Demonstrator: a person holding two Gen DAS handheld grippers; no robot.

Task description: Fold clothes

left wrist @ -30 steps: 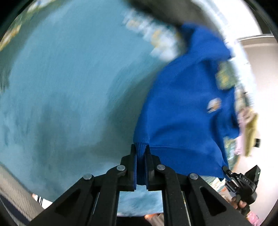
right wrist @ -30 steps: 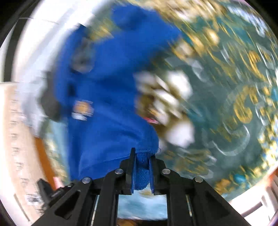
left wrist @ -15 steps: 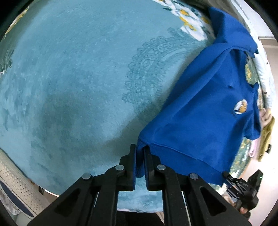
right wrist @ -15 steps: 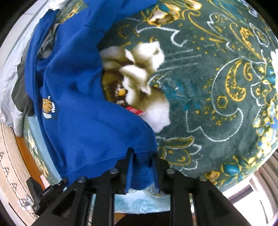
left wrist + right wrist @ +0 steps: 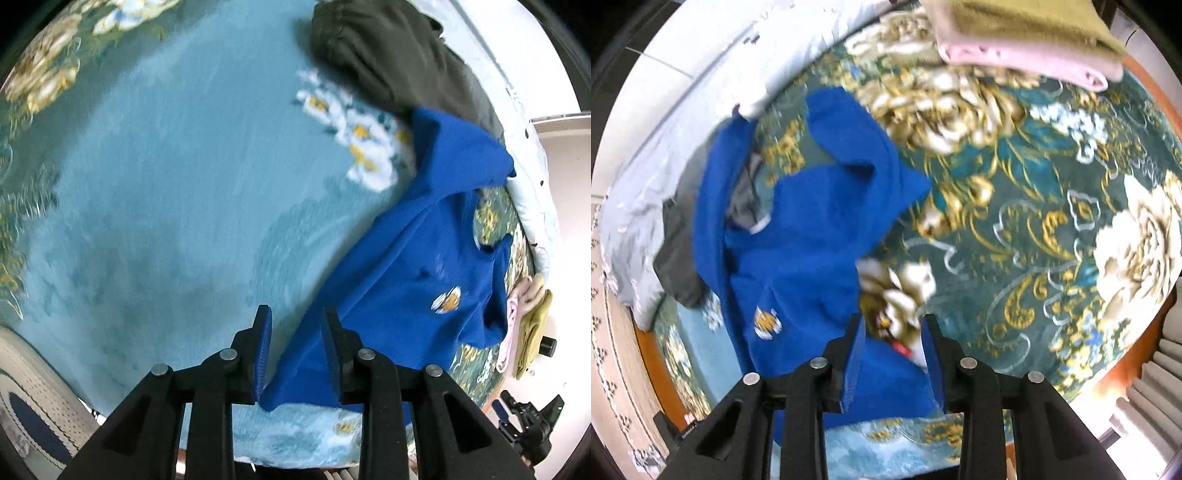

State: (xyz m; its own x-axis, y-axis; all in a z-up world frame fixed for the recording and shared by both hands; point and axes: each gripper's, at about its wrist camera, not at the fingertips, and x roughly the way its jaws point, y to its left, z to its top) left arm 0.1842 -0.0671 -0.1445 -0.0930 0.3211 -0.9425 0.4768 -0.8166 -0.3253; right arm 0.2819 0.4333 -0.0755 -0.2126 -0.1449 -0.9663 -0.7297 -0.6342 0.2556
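Note:
A blue sweatshirt (image 5: 417, 280) with a small yellow-and-white chest badge lies spread on the patterned blanket (image 5: 166, 206). In the left wrist view its hem corner lies between the fingers of my open left gripper (image 5: 295, 328). In the right wrist view the sweatshirt (image 5: 798, 240) lies rumpled, and its other hem corner sits loose between the fingers of my open right gripper (image 5: 892, 334).
A dark garment (image 5: 391, 55) lies at the far edge next to a pale grey-white pillow (image 5: 653, 206). Folded olive and pink clothes (image 5: 1027, 40) are stacked at the far end. A wooden bed edge (image 5: 661, 369) runs along the left.
Both grippers have opened and let go of the sweatshirt's hem, which now lies on the blanket. Both have pulled back slightly.

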